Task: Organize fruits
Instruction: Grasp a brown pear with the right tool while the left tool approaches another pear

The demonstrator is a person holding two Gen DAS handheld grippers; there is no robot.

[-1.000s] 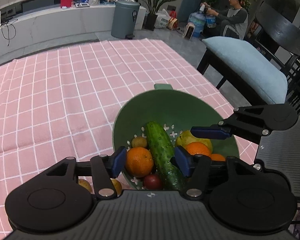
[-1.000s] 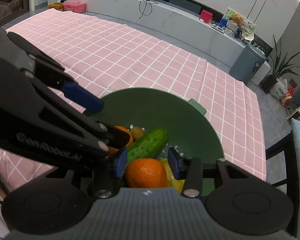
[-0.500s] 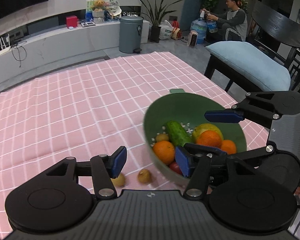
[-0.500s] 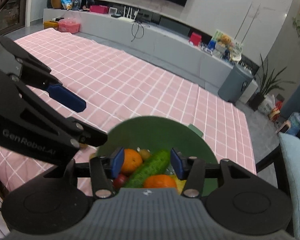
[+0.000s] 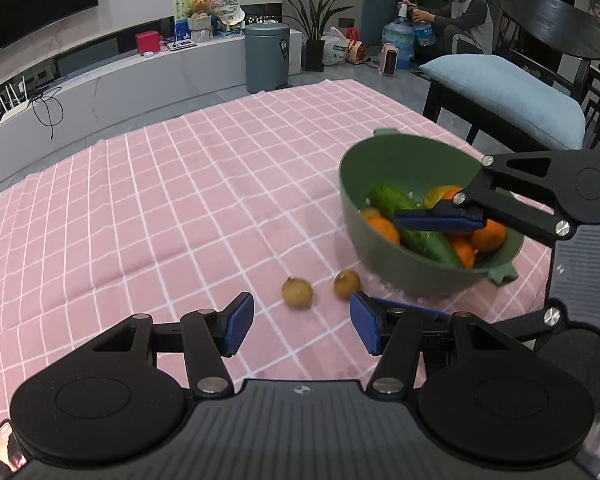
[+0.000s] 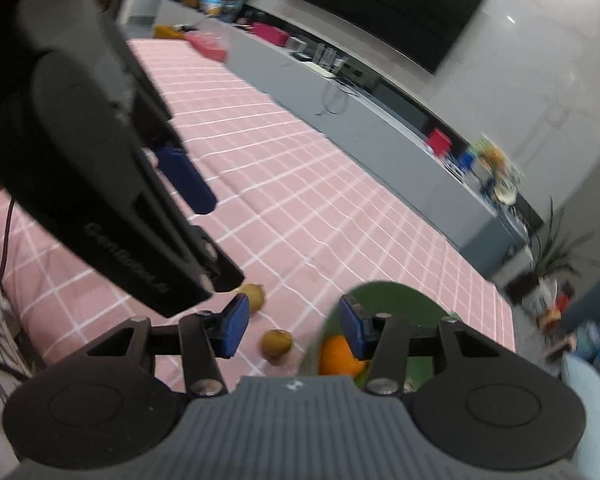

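A green colander bowl (image 5: 384,168) sits on the pink checked cloth at the right and holds a cucumber (image 5: 424,240), several oranges (image 5: 383,229) and a yellow-green fruit. Two small brown fruits (image 5: 297,291) (image 5: 346,284) lie on the cloth just left of the bowl. My left gripper (image 5: 302,326) is open and empty, hovering just in front of them. My right gripper (image 6: 290,324) is open and empty above the bowl's near rim (image 6: 332,320). In the right wrist view, one brown fruit (image 6: 276,342) lies between its fingers and another (image 6: 253,295) lies farther left.
The pink checked tablecloth (image 5: 180,200) covers the table, with its edge close behind the bowl at the right. A bench with a blue cushion (image 5: 500,96) stands beyond that edge. A grey bin (image 5: 267,56) and a seated person (image 5: 460,4) are far back.
Both grippers pulled back and up from the bowl. The left gripper swung left, so the bowl now sits at the right and the two brown fruits lie ahead. Both stayed open.
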